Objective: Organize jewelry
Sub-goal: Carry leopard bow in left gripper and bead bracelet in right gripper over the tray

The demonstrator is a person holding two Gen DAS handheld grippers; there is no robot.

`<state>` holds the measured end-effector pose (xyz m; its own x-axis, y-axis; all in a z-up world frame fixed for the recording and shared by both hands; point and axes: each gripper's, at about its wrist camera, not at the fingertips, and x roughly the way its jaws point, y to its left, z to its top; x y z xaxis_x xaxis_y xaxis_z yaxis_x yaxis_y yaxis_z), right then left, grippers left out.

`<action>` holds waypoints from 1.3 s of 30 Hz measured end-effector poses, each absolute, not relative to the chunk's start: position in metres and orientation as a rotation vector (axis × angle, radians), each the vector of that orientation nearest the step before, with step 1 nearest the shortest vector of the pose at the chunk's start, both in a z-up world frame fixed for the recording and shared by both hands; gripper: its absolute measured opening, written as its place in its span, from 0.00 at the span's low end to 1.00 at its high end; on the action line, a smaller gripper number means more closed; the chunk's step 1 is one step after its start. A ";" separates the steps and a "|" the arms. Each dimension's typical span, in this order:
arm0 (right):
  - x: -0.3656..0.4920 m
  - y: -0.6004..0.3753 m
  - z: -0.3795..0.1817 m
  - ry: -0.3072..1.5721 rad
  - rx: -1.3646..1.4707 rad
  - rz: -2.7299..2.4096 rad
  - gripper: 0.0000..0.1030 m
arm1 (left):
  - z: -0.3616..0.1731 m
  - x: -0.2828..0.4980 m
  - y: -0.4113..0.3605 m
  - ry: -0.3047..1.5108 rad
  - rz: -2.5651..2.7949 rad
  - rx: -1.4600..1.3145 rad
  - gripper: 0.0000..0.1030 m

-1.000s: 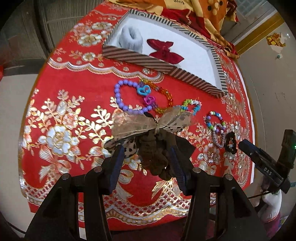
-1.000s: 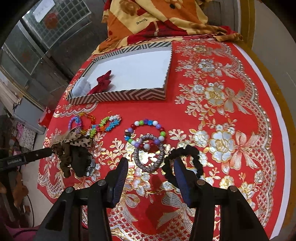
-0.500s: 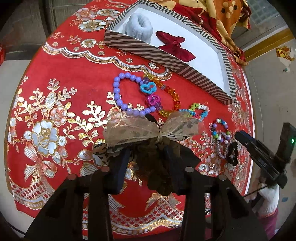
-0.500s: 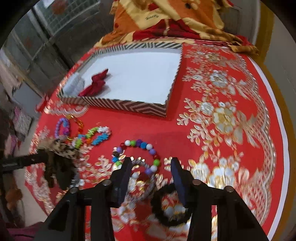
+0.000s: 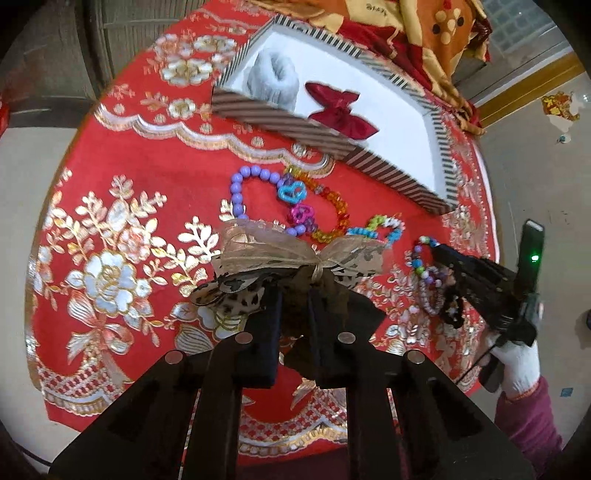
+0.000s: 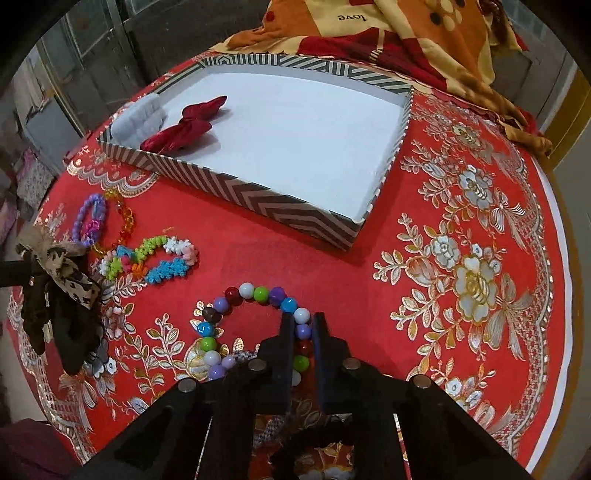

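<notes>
My left gripper [image 5: 295,295] is shut on a brown leopard-print bow hair tie [image 5: 295,258] and holds it just above the red cloth; the hair tie also shows at the left of the right wrist view [image 6: 55,280]. My right gripper [image 6: 303,321] is shut on the right side of a multicoloured bead bracelet [image 6: 243,291] lying on the cloth. The striped tray [image 6: 258,199] at the back holds a red bow [image 6: 184,125] and a grey scrunchie [image 6: 136,118].
A purple bead bracelet [image 5: 240,192], an orange bead bracelet [image 5: 332,206] and a pastel flower bracelet [image 6: 155,258] lie between the tray and the grippers. A patterned bangle [image 6: 240,356] and a black scrunchie [image 6: 314,439] lie under my right gripper. An orange blanket [image 6: 406,33] lies behind the tray.
Both grippers have closed: the left on the bow hair tie, the right on the multicoloured bead bracelet after moving forward over the bangle and black scrunchie.
</notes>
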<state>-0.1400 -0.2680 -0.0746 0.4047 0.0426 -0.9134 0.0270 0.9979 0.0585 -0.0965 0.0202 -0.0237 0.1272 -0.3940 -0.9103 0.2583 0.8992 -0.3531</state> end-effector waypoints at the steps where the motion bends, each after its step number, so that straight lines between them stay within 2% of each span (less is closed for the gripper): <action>1: -0.141 -0.271 -0.073 1.149 0.094 0.017 0.09 | -0.019 -0.096 0.021 1.354 -0.479 -0.115 0.11; 8: -0.149 -0.276 -0.031 1.056 0.193 0.052 0.09 | 0.018 -0.093 0.024 1.282 -0.519 -0.105 0.11; 23: -0.150 -0.268 0.047 0.915 0.160 0.051 0.09 | 0.076 -0.053 0.004 1.111 -0.551 -0.062 0.11; 39: -0.100 -0.261 0.072 0.881 0.089 0.073 0.09 | 0.079 0.006 -0.028 1.048 -0.470 0.022 0.11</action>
<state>-0.1005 -0.2607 0.0723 0.6344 0.1007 -0.7664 -0.0273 0.9938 0.1080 0.0062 -0.0275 0.0786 0.4095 -0.3630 -0.8370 0.3836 0.9009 -0.2031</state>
